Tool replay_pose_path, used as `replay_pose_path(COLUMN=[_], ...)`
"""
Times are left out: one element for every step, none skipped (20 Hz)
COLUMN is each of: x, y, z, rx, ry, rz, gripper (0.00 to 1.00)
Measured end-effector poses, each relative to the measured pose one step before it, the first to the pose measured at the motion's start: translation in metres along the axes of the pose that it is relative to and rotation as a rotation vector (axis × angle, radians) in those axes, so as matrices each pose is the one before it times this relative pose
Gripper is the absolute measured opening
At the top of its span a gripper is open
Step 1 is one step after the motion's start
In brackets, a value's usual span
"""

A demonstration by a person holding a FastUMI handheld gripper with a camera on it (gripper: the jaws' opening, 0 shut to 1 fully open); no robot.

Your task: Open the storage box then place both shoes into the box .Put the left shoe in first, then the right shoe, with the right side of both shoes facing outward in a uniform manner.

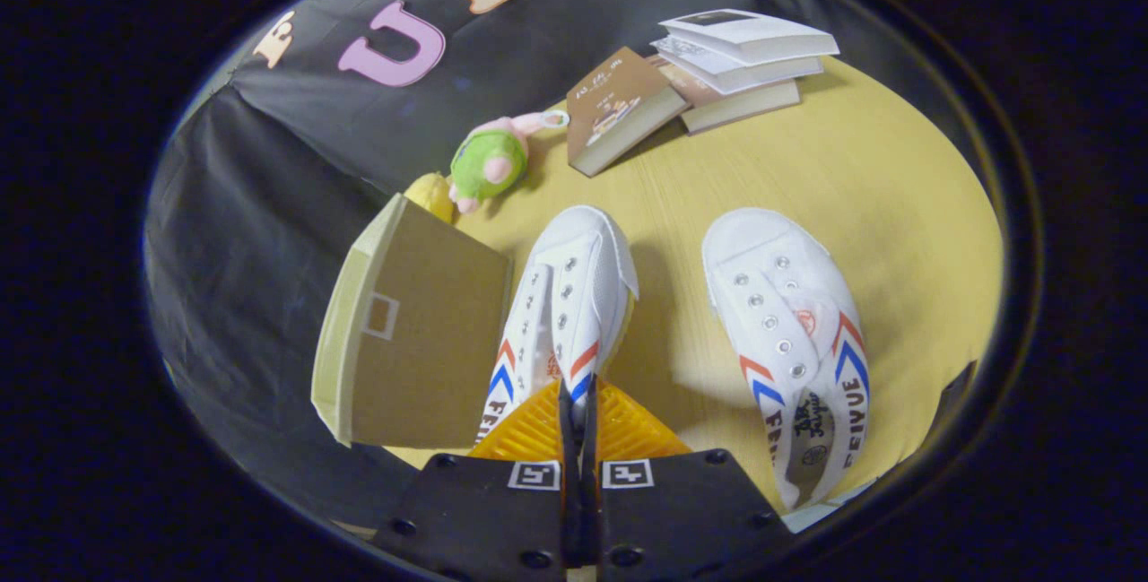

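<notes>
A: How are the jaws [578, 403] set?

B: They are seen pressed nearly together, with the heel collar of the left shoe [560, 313] pinched between them. That white canvas sneaker is held tilted, its toe pointing away from the fingers.

A: And what is found just beside it?

B: To its left, the storage box [413, 331] is seen, a tan cardboard box with its flap raised and a small square mark on the panel. The shoe's side is close against that panel; whether they are touching cannot be told.

A: Where is the other shoe placed?

B: The right shoe [789, 340] is laid flat on the yellow bench [897, 196], to the right of the fingers and apart from the held shoe, its opening turned toward the camera.

A: What is seen beyond them?

B: A green and pink plush toy [489, 160] is set behind the box, with a yellow object [432, 195] just beside it. Farther back, a brown book [619, 111] is leaned against a stack of books [744, 62].
</notes>
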State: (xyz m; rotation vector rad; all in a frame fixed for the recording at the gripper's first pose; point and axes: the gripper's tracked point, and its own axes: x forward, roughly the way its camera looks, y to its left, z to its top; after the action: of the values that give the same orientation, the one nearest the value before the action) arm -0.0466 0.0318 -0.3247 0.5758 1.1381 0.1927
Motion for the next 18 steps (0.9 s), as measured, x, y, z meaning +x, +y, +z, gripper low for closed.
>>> replay_pose_path(x=[-0.00363, -0.00291, -0.00447, -0.00148, -0.00315, -0.00355, -0.00081, 0.00011, -0.00261, -0.00080, 0.00115, 0.00052, 0.00308, 0.00343, 0.00479, 0.00666, 0.00731, 0.00835], y=[0.00971, 0.01214, 0.01127, 0.01373, 0.01348, 0.01521, 0.01410, 0.01244, 0.01157, 0.01062, 0.01290, 0.01295, 0.01063, 0.00892, 0.00682, 0.00691, 0.00734, 0.00631], z=[0.00658, 0.00823, 0.00527, 0.00600, 0.00747, 0.00313, 0.00510, 0.00569, 0.00394, 0.00871, 0.00359, 0.00088, -0.00016, -0.00078, -0.00437, -0.00365, -0.00418, -0.00673], rx=[0.00710, 0.01628, 0.01382, 0.01234, 0.00870, 0.00084, -0.00742, -0.00448, -0.00876, -0.01213, -0.00808, -0.00541, -0.00502, -0.00280, -0.00595, -0.00548, -0.00833, -0.00942], ry=[-0.00852, -0.02176, -0.00901, -0.01023, -0.02090, -0.01478, -0.00697, -0.01986, -0.01058, -0.00787, -0.00996, -0.00306, 0.00633, 0.00050, 0.01262, 0.00839, 0.01226, 0.01418], rz=[0.01325, 0.01914, 0.02293, 0.02792, 0.02368, 0.01984, 0.01859, 0.01429, 0.01227, 0.01726, 0.01434, 0.01299, 0.01308, 0.00798, 0.00499, 0.00272, -0.00085, 0.00223], gripper=[0.03, 0.03, 0.03, 0.03, 0.03, 0.04, 0.04, 0.03, 0.03, 0.03, 0.03, 0.03, 0.03, 0.03, 0.03, 0.03, 0.03, 0.03])
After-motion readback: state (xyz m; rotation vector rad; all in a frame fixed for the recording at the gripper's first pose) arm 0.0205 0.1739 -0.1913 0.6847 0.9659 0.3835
